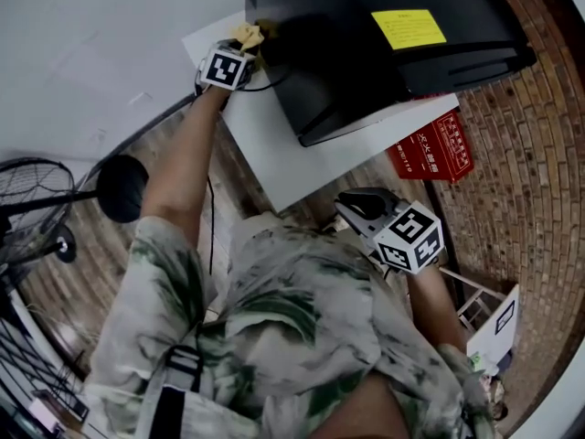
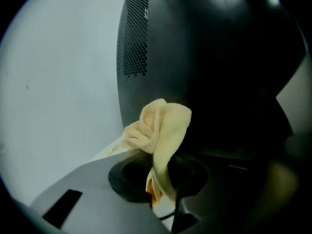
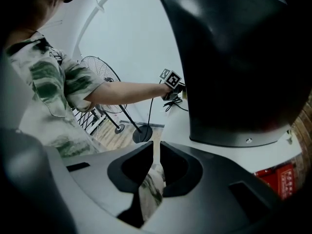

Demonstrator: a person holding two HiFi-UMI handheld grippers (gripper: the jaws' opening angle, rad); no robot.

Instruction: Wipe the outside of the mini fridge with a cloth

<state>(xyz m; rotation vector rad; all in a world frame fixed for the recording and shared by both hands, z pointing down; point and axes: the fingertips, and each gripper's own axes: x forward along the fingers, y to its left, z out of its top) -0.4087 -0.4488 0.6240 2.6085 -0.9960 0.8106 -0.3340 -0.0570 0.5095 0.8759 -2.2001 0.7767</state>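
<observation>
Head view: the left gripper (image 1: 249, 51) reaches to the far corner of the black mini fridge (image 1: 366, 44) on the white table (image 1: 302, 163), with the yellow cloth (image 1: 247, 33) at its tip. The right gripper (image 1: 352, 207) hangs low by the torso, well apart.

Left gripper view: its 2 jaws pinch the bunched cloth (image 2: 158, 130), just beside the fridge's vented wall (image 2: 204, 57).

Right gripper view: its 2 jaws (image 3: 156, 155) are pressed nearly together, holding nothing.
</observation>
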